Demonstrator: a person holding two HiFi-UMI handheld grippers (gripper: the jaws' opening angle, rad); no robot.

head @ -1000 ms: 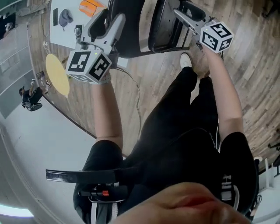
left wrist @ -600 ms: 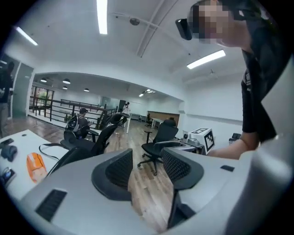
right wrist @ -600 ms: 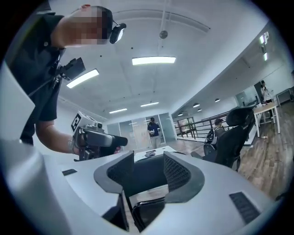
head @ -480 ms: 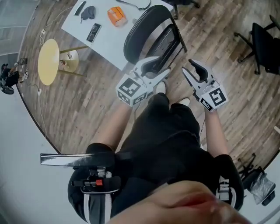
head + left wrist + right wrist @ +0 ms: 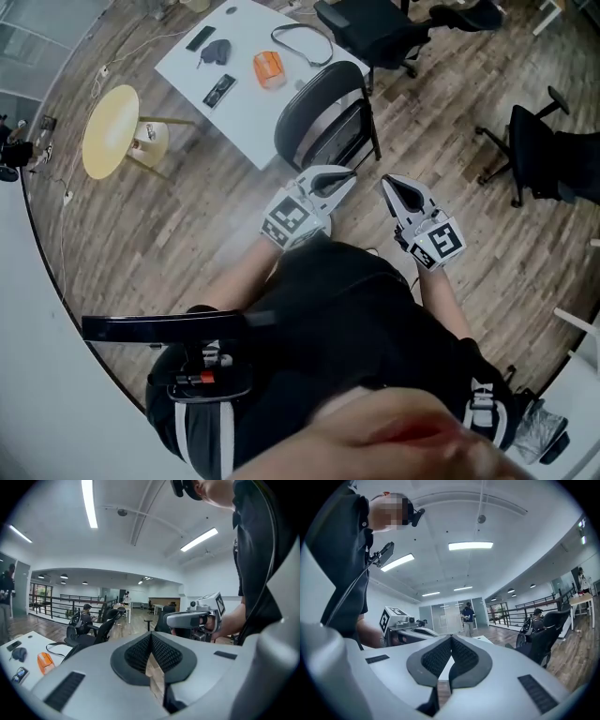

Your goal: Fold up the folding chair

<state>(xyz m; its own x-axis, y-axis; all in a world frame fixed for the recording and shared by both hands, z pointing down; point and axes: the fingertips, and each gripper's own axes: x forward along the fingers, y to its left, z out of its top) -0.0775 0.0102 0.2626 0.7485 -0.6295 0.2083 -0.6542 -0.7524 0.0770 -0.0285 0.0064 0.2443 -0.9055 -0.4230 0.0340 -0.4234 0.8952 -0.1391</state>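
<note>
By the white table's [image 5: 248, 117] near edge, the black silver-framed folding chair [image 5: 319, 117] stands ahead of us — our left gripper [image 5: 339, 176] nearer than the right gripper [image 5: 387, 184], both pressed together, empty.

The head camera looks steeply down over the person's dark-clothed body. It takes in the brown plank floor [image 5: 187, 220], the white rectangular desk [image 5: 246, 105] and, held out ahead, the grey-and-white left gripper [image 5: 343, 176] and the matching right gripper [image 5: 390, 183]. Each gripper camera sits close behind its own jaws and faces roughly level across the open office. Each catches the other gripper off to one side. The left gripper view seems to share the desk with the head view, though only at its dim edge.
</note>
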